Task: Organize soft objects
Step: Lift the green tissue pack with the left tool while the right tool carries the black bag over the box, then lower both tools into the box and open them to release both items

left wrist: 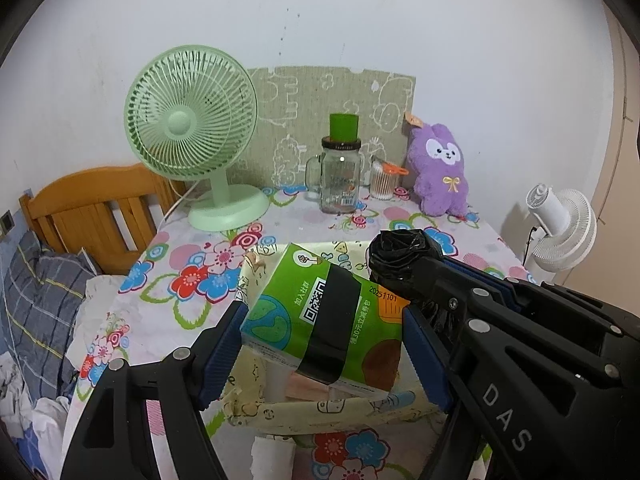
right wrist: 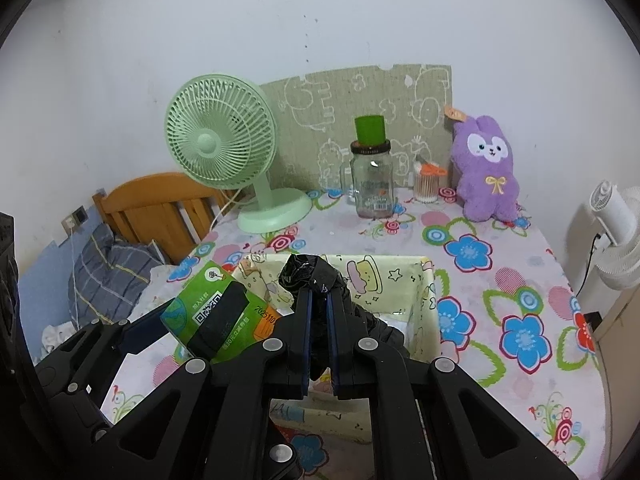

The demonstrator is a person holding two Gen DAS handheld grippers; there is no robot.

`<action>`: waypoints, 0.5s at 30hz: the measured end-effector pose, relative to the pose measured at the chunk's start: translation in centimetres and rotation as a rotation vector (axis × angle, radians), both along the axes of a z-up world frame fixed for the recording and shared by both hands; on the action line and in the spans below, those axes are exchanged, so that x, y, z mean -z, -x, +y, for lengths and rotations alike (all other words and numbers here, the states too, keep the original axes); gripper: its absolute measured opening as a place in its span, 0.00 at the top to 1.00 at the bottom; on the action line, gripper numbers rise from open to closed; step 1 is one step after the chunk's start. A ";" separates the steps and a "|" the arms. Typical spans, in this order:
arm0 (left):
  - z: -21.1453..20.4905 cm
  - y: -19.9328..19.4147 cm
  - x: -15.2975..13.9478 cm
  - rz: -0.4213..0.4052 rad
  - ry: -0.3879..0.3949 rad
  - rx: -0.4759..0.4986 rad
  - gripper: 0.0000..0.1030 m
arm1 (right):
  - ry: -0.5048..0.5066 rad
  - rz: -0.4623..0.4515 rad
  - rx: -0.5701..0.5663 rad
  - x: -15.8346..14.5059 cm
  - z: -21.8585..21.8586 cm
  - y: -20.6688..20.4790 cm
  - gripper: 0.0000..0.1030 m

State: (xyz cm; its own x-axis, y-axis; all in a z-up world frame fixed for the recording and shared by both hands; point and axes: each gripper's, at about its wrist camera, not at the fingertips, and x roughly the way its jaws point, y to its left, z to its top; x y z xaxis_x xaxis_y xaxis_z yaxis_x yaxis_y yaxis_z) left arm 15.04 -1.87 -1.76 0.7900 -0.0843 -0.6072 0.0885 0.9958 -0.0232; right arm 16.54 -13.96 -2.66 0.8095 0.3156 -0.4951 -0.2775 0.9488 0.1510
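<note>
My left gripper [left wrist: 324, 320] is shut on a green tissue pack [left wrist: 320, 316] with a black band, held above a pale yellow fabric basket [left wrist: 320, 412]. The pack also shows in the right wrist view [right wrist: 216, 316], at the basket's left rim. My right gripper [right wrist: 318, 300] is shut on a black roll of plastic bags [right wrist: 308, 274], held over the basket [right wrist: 420, 280]. The roll shows in the left wrist view [left wrist: 404, 256], right of the pack. A purple plush toy [right wrist: 486, 168] sits at the back right of the table, against the wall.
A green desk fan [right wrist: 224, 148], a glass jar with a green cup on top [right wrist: 372, 184] and a cotton swab holder [right wrist: 426, 184] stand at the back of the floral tablecloth [right wrist: 500, 280]. A bed with a wooden headboard [right wrist: 160, 208] lies left. A white fan [right wrist: 616, 224] stands right.
</note>
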 end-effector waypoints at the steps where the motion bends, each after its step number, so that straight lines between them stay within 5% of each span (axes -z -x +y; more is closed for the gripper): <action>1: 0.0 -0.2 0.2 0.004 0.000 0.000 0.23 | 0.000 0.004 0.001 0.1 0.0 -0.2 0.91; 15: 0.2 -3.8 2.9 0.073 0.009 0.002 0.22 | 0.018 0.072 0.006 2.6 0.3 -4.2 0.91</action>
